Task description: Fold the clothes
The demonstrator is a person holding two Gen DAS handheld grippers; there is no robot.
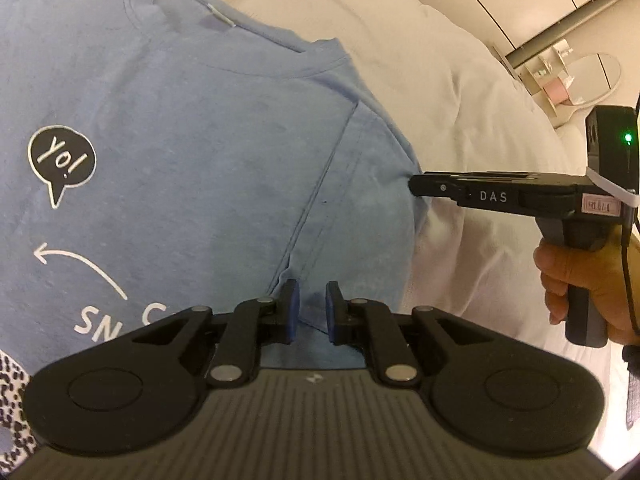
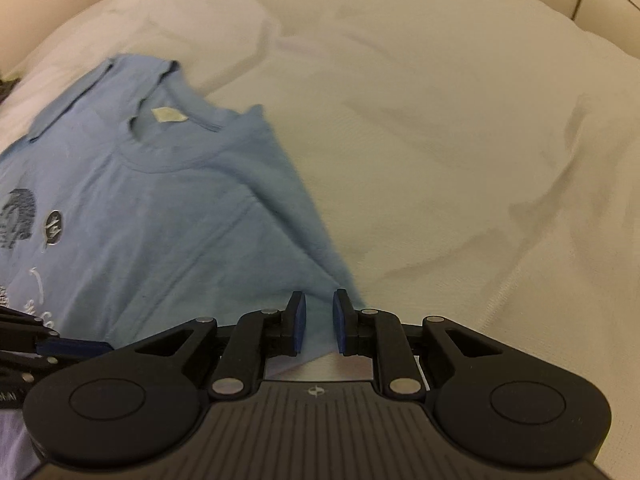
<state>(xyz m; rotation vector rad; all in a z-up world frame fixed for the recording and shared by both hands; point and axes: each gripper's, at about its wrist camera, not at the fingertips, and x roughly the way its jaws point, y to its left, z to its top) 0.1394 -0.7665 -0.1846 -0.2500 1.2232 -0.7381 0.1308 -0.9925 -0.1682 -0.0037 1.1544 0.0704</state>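
Blue T-shirt (image 1: 180, 160) lies flat on my white bedding (image 2: 440, 140), sleeve fold starting: left gripper (image 1: 312, 308) and right gripper (image 2: 320, 320) stand slightly parted over sleeve cloth, so next I pinch and carry inward.

I see a light blue T-shirt (image 1: 208, 152) with white lettering and a black "Yo!" speech bubble (image 1: 62, 160) outlined in white, on a cream-white bedsheet (image 2: 440, 140). Both grippers are black with blue pads (image 1: 294, 308). A black-and-white spotted fabric (image 1: 10, 396) shows at one corner.
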